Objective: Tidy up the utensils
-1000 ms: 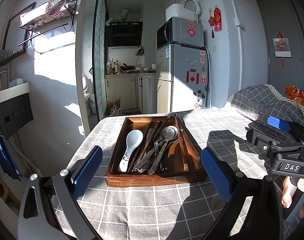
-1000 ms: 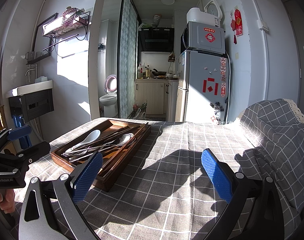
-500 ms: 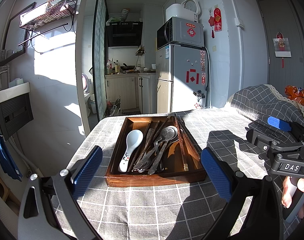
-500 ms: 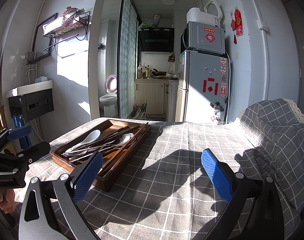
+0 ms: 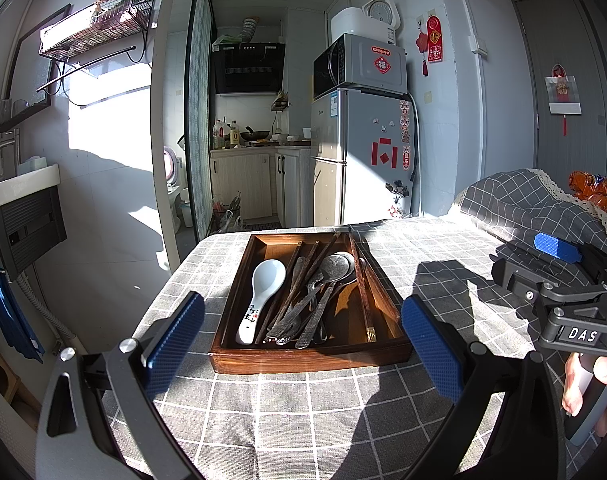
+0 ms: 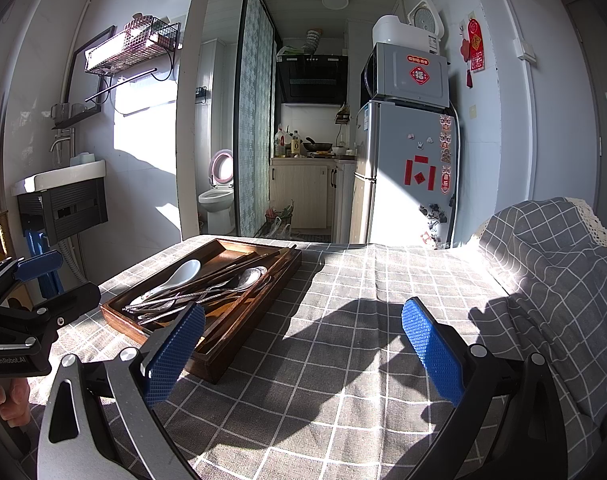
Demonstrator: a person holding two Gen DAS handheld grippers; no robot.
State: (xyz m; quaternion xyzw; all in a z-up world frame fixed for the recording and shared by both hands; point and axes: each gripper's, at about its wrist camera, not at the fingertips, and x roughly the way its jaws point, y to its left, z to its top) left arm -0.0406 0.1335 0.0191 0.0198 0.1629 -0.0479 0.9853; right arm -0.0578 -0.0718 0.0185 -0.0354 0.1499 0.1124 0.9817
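Nearest the lens in the left wrist view, the left gripper (image 5: 301,344) hung low over the grey checked tablecloth (image 5: 287,420), its two blue-padded fingers (image 5: 174,344) spread wide with nothing between them and nothing touching the pads. The near wall of the dark wooden rectangular tray (image 5: 309,358) lay straight ahead of that gap, just beyond the fingertips, so the left gripper was the closer of the two and sat square to the tray's short end.

The right gripper (image 6: 303,350) was likewise released and empty, its blue pads (image 6: 431,354) wide apart over bare cloth. From it the tray lay off to the left and ahead, seen cornerwise, so reaching the tray would mean crossing leftward.

Inside the tray the utensils lay heaped together, mostly lengthwise, their long axes running away from the left gripper. The white ceramic soup spoon with a painted handle (image 5: 263,292) lay on the left side, handle end towards the near wall and bowl away. Beside it, crossing one another, were dark wooden chopsticks (image 5: 293,280) and a dull metal spoon (image 5: 335,268), with other metal handles beneath that I could not tell apart. One more pair of chopsticks (image 5: 361,292) ran along the right wall.

Such a tray fits utensils gathered in but still unsorted, or a heap awaiting removal; which, I could not judge.

Beyond the table's far edge stood a grey refrigerator (image 5: 363,156).
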